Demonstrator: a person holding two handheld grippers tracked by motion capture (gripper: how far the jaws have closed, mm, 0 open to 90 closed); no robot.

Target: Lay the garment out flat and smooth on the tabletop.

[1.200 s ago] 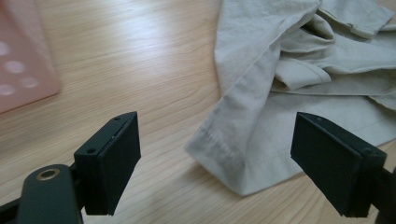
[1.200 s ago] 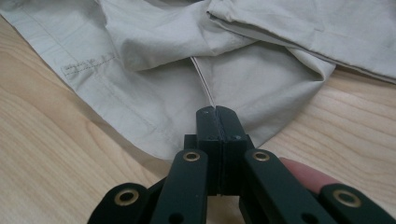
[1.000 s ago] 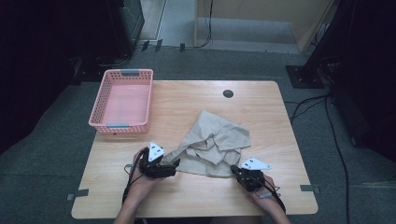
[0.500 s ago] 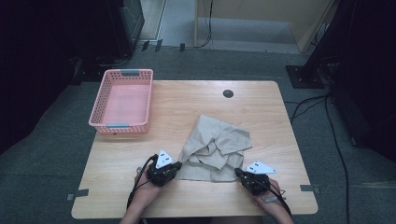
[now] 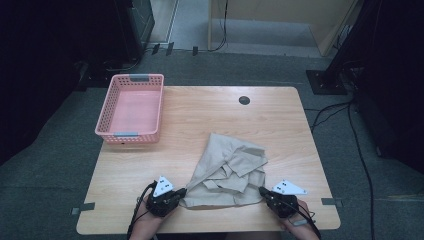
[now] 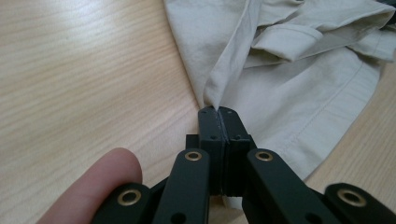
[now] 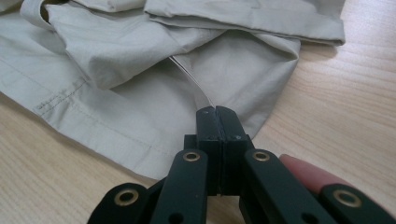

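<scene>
**Thin grips on the shirt's corners**

On the wooden table (image 5: 210, 117), the beige shirt (image 5: 227, 172) lies crumpled near the front edge. The left gripper (image 6: 218, 114) and right gripper (image 7: 216, 113) each clench a fold. Both bites look shallow; pulling apart could slip the cloth free.

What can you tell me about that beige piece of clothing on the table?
The beige garment looks like thin woven cotton with stitched hems. It lies crumpled and loosely folded on the near part of the wooden table. The left tongs pinch a fold at its near left corner, and the right tongs pinch its near right edge.
</scene>
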